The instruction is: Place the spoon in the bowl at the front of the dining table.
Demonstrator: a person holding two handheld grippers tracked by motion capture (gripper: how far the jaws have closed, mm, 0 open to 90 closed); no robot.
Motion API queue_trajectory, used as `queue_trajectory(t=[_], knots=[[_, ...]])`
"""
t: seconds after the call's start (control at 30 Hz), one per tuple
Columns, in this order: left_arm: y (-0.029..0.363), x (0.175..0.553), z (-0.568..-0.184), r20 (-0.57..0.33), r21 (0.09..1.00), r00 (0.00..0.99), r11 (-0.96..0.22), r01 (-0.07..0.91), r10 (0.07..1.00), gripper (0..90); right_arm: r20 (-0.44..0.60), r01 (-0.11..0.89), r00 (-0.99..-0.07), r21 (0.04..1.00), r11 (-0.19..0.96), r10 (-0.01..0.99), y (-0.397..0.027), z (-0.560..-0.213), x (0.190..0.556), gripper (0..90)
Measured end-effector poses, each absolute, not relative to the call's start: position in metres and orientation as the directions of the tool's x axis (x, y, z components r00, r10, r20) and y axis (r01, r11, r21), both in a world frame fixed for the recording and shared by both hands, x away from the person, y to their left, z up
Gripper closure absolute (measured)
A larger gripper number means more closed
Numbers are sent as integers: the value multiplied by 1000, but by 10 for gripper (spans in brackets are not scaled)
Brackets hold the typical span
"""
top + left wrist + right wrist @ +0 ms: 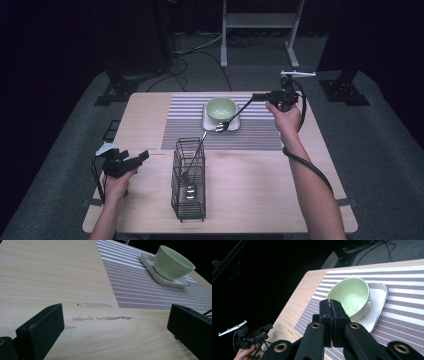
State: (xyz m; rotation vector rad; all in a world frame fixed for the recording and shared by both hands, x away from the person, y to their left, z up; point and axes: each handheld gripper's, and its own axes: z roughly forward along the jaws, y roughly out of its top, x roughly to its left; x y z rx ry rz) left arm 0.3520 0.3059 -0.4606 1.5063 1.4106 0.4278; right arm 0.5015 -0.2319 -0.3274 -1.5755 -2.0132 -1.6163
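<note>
carefully now: the right gripper (256, 96), held over the far right of the bench (260, 200), has its fingers (331, 315) pressed tight together on the handle end of a spoon (232, 117), whose shaft slants down and left so that its head sits at the near edge of the white tray (234, 124), just in front of the green bowl (221, 108). the step in hand looks like carrying that spoon between the place setting and the wire caddy (189, 200); to do it well, keep the grip firm so the long handle does not swivel, and keep the head clear of the bowl rim. the caddy stands at the near middle of the bench, this side of the striped mat (185, 130), with another spoon (192, 167) leaning inside it. the left gripper (134, 161) waits at the near left, fingers (42, 327) spread wide over bare wood with nothing between them, well apart from the held spoon.
</note>
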Motion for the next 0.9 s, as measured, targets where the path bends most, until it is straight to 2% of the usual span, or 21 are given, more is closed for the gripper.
queue_trajectory(t=[0.9], knots=[[306,355,-462,-374,816,262,182,549,890,0,625,750,-428,649,-130,653,-222,-312,527,886]])
